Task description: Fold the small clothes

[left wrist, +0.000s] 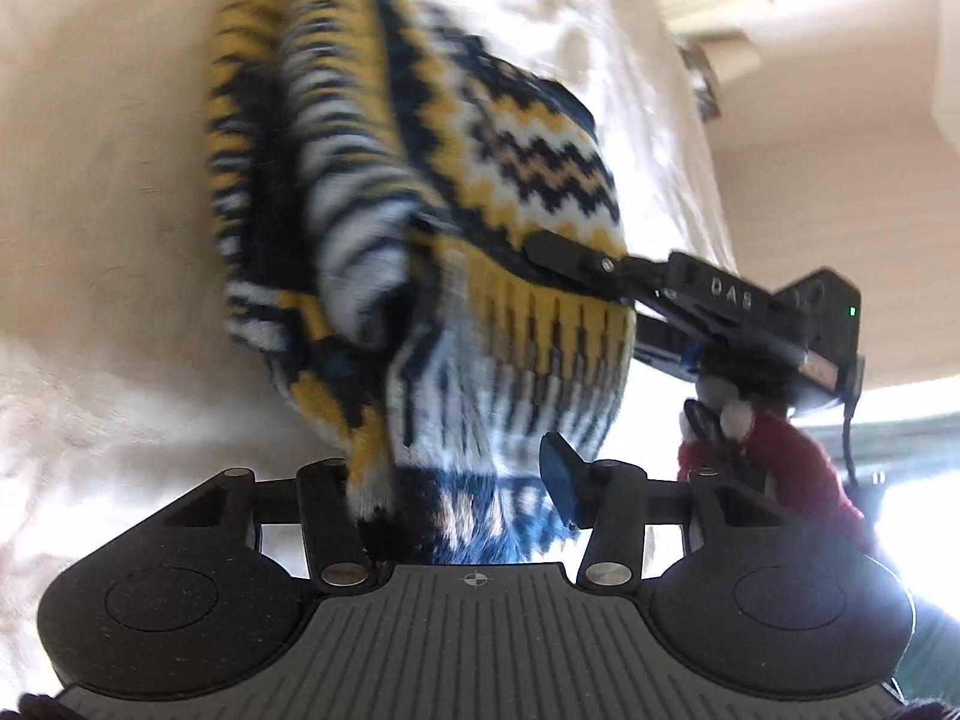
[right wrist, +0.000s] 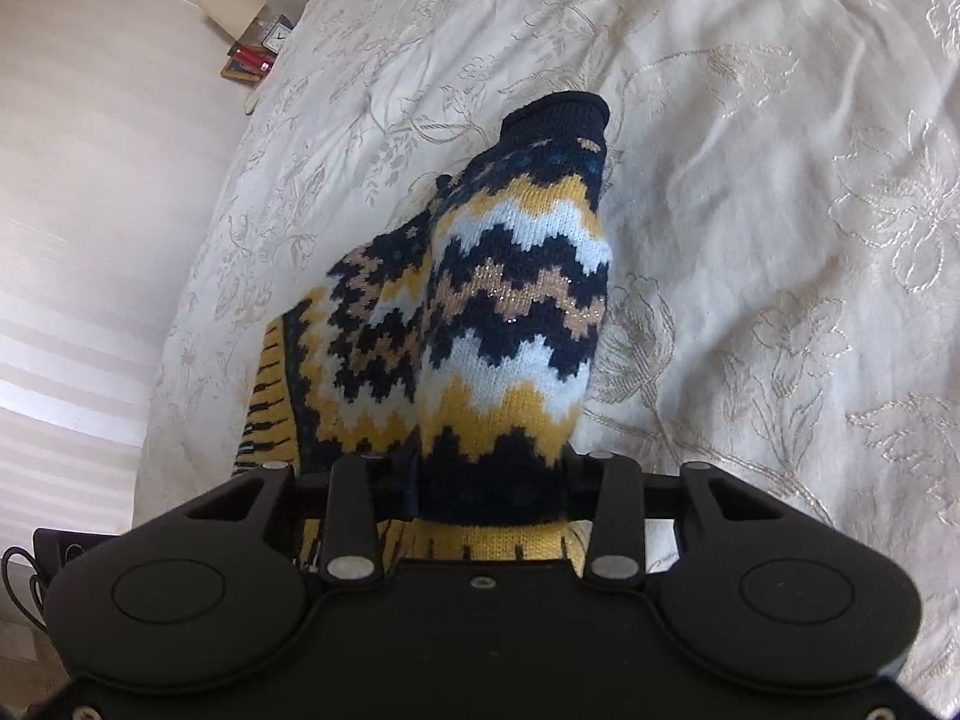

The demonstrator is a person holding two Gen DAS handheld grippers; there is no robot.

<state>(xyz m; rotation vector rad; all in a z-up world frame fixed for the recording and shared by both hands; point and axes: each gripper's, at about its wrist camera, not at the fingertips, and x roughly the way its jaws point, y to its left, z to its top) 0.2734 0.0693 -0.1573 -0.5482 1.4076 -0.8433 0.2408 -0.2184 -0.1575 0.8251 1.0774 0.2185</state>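
Note:
A small knit sweater [left wrist: 432,228] with navy, yellow and white zigzag bands hangs lifted above a cream bedspread [left wrist: 90,180]. My left gripper [left wrist: 462,504] is shut on its lower edge, with cloth bunched between the fingers and a blue pad [left wrist: 558,474] showing. My right gripper [left wrist: 576,264] shows in the left wrist view, shut on the sweater's yellow ribbed hem. In the right wrist view the sweater [right wrist: 504,312] hangs forward from my right gripper [right wrist: 480,498], which pinches the knit; the navy cuff [right wrist: 558,114] points away over the bedspread [right wrist: 780,180].
The embroidered bedspread covers the bed on all sides. A nightstand with a lamp and small items [right wrist: 252,42] stands beyond the bed's far left corner. A person's hand in a red sleeve [left wrist: 774,450] holds the right gripper. Bright window light sits at the right.

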